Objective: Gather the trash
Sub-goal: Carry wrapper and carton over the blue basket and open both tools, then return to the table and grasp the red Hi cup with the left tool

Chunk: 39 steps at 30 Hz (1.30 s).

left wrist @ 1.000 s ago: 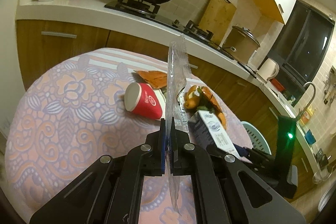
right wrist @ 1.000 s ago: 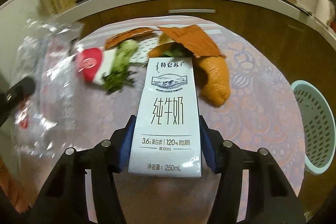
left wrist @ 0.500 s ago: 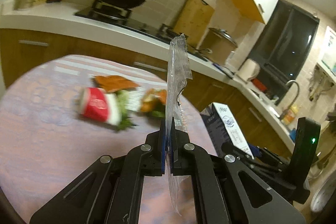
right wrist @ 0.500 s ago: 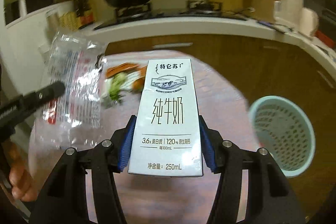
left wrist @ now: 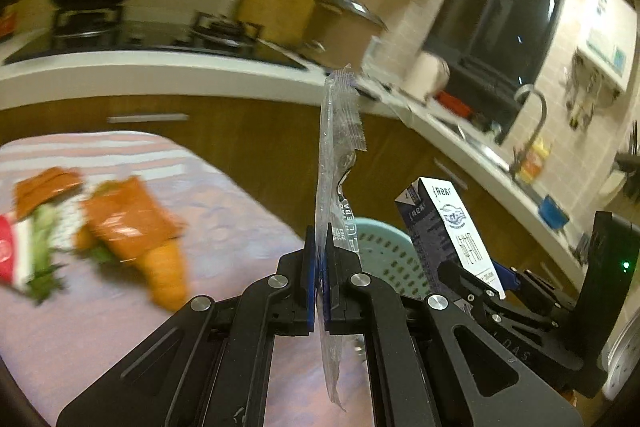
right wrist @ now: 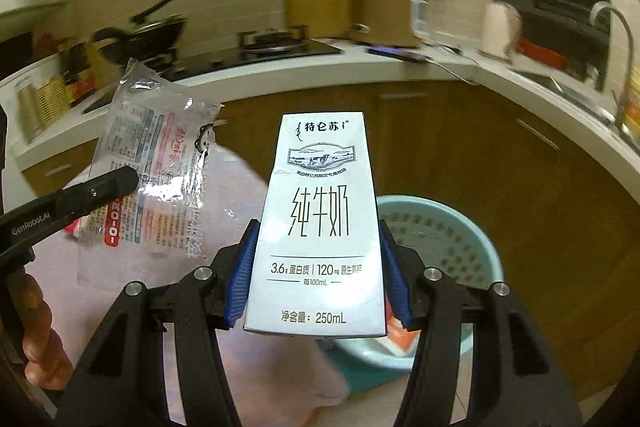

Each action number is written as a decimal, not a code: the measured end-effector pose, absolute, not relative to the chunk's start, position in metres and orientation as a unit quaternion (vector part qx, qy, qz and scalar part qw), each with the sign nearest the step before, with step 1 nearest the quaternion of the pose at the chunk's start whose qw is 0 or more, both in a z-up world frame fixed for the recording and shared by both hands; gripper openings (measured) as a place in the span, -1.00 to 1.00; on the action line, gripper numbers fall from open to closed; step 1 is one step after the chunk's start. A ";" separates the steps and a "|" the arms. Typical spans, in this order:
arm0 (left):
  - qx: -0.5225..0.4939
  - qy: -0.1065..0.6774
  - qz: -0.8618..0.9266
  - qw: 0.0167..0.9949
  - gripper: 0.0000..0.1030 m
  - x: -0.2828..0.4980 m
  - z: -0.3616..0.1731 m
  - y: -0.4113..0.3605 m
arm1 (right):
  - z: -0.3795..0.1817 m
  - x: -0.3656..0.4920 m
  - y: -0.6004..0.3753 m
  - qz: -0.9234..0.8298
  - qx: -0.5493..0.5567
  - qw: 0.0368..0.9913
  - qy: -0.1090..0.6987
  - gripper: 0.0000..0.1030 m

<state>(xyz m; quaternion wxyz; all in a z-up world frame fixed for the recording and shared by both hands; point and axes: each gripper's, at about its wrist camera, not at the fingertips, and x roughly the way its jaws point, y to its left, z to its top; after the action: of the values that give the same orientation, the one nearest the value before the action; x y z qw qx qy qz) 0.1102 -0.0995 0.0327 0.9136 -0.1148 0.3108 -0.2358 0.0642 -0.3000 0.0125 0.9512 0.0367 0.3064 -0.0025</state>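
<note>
Both views have swung off the table scraps toward the basket (right wrist: 456, 239). Right gripper (right wrist: 316, 287) clamps milk carton (right wrist: 320, 227), basket at 4 o'clock behind it; left gripper (left wrist: 320, 263) pinches plastic wrapper (left wrist: 336, 163) upright.

Both wrist views look along fingers, sharing the basket (left wrist: 384, 251) (right wrist: 452, 239).

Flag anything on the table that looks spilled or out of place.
Food scraps lie loose on the tablecloth: orange peel, leafy greens and a red paper cup tipped on its side. Motion blur hides finer detail.
</note>
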 end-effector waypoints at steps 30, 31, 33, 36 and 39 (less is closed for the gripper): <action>-0.010 0.419 -0.250 0.873 0.02 0.188 -0.053 -0.244 | -0.099 0.122 -0.425 -0.083 0.149 0.895 0.412 0.09; -0.010 0.417 -0.251 0.874 0.02 0.187 -0.051 -0.243 | -0.096 0.120 -0.424 -0.083 0.149 0.897 0.408 0.09; -0.009 0.411 -0.251 0.876 0.02 0.181 -0.045 -0.239 | -0.090 0.114 -0.422 -0.078 0.148 0.901 0.401 0.09; -0.011 0.400 -0.252 0.881 0.02 0.170 -0.036 -0.229 | -0.076 0.110 -0.413 -0.069 0.138 0.910 0.386 0.09; -0.014 0.382 -0.249 0.890 0.02 0.159 -0.024 -0.215 | -0.060 0.104 -0.397 -0.051 0.127 0.920 0.368 0.09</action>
<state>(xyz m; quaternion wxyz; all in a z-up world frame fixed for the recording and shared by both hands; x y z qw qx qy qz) 0.1586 -0.2149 -0.0241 0.8897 -0.0143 0.3823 -0.2490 0.1043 -0.3973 -0.0600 0.9197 0.1266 0.3681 -0.0510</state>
